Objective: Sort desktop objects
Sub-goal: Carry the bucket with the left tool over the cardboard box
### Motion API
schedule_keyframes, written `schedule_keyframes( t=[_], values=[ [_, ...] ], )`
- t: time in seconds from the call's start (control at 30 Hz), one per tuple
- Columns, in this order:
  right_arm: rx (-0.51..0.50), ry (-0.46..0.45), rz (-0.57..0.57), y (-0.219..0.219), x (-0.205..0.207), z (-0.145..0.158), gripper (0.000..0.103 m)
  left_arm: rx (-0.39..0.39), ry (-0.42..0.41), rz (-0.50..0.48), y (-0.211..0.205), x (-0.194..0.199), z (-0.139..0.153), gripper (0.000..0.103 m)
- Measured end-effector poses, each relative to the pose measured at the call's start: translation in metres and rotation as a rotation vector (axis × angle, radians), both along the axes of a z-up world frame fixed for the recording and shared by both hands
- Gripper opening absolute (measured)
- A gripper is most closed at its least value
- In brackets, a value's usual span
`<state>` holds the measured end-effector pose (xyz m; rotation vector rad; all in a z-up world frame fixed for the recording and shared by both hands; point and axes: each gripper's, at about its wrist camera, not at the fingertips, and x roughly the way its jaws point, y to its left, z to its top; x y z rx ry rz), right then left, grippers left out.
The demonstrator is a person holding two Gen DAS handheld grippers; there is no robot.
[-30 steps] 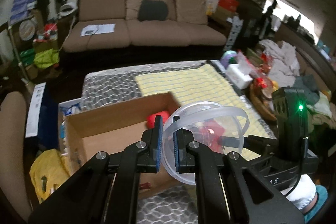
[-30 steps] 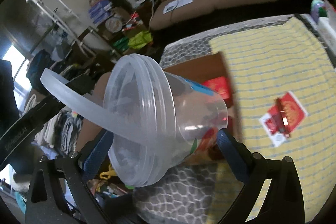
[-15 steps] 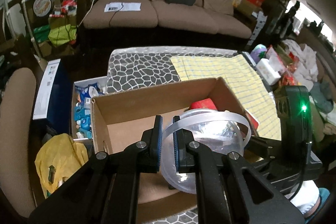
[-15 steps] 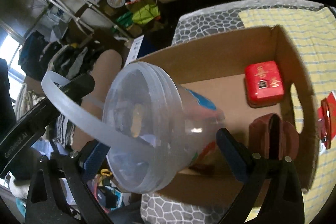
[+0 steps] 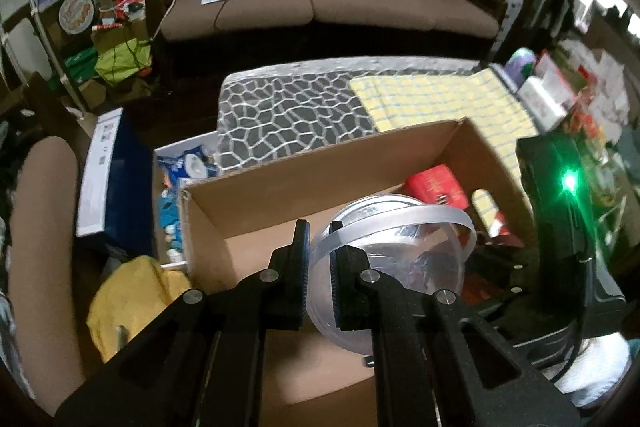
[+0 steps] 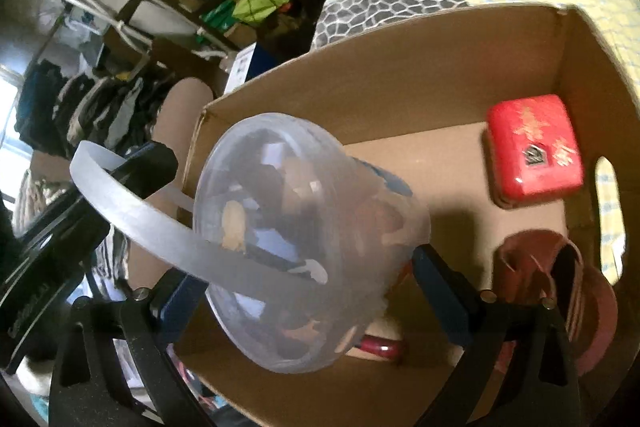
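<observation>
A clear plastic tub [image 6: 304,239] with a white band handle [image 6: 168,231] hangs tilted over the open cardboard box [image 6: 400,67], held from both sides. My left gripper [image 5: 319,251] is shut on the handle [image 5: 400,219], which passes between its blue pads. My right gripper [image 6: 308,287] is shut on the tub's body, one finger on each side. Small items show dimly through the tub wall [image 5: 400,267]. On the box floor lie a red tin [image 6: 534,147], a brown leather piece [image 6: 560,287] and a red stick [image 6: 380,349].
The box [image 5: 280,195] stands on a grey patterned table cover [image 5: 288,107], with a yellow checked cloth [image 5: 440,95] to its right. A yellow bag [image 5: 132,295], a blue carton [image 5: 108,179] and a brown chair [image 5: 40,227] sit left of the table. A sofa is behind.
Both grippers have carried the tub down and to the left, from above the yellow cloth to inside the box's opening. Both grips are unchanged.
</observation>
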<state>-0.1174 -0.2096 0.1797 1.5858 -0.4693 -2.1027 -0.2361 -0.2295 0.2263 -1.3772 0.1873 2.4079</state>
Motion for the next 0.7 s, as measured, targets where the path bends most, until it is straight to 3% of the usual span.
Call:
schedule_keyframes(
  t=[0.17,0.5,0.7],
  values=[
    [-0.012,-0.035,0.037,-0.019,-0.017,-0.01,0.099,-0.071,-0.025,0.02,-0.008,-0.017,-0.006,0.009],
    [-0.034,-0.136,0.063,-0.03,-0.035,-0.042,0.095,-0.13,-0.095,0.075,-0.02,-0.041,-0.034,0.009],
    [-0.019,-0.148,0.093,-0.034,-0.039,-0.044,0.091,-0.175,-0.124,0.082,-0.023,-0.051,-0.045,0.009]
  ],
)
